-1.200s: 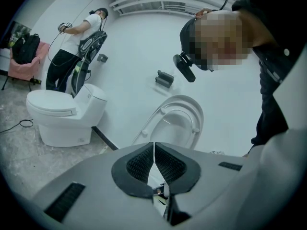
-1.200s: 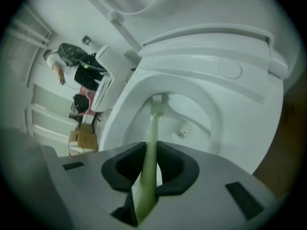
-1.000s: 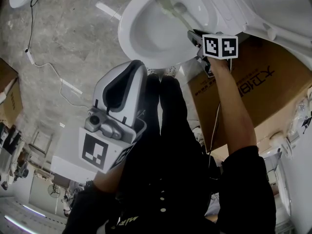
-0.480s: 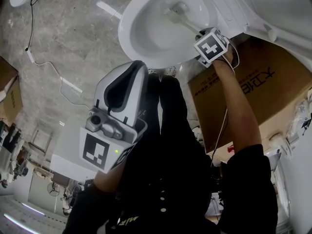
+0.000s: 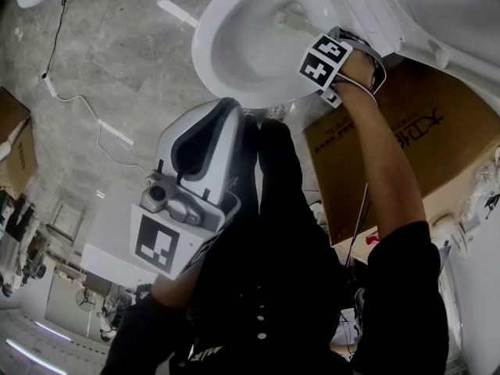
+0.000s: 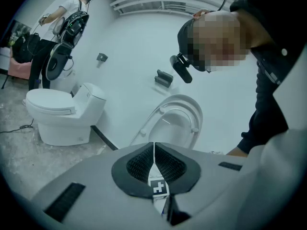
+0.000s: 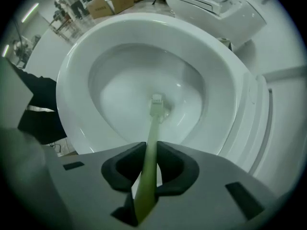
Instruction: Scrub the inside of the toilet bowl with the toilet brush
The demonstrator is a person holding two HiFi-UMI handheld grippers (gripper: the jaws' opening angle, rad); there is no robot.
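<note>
The white toilet bowl (image 5: 234,45) fills the right gripper view (image 7: 120,47). A pale green toilet brush (image 7: 151,138) runs from my right gripper (image 7: 149,159) down into the bowl. Its head (image 7: 157,104) rests on the wet bottom near the drain. That gripper is shut on the brush handle. In the head view the right gripper (image 5: 312,49) hangs over the bowl's near rim, and the brush (image 5: 291,20) shows beyond it. My left gripper (image 5: 195,151) is held back near the person's body, jaws shut with nothing in them (image 6: 154,157).
A brown cardboard box (image 5: 414,139) stands right of the bowl. A cable (image 5: 70,100) lies on the concrete floor. The left gripper view shows a second toilet (image 6: 62,111), a raised seat and lid (image 6: 175,121), and a person (image 6: 62,28) standing far back.
My right gripper has swung left and up over the bowl's rim and turned. The brush head has shifted inside the bowl. The left gripper has hardly moved.
</note>
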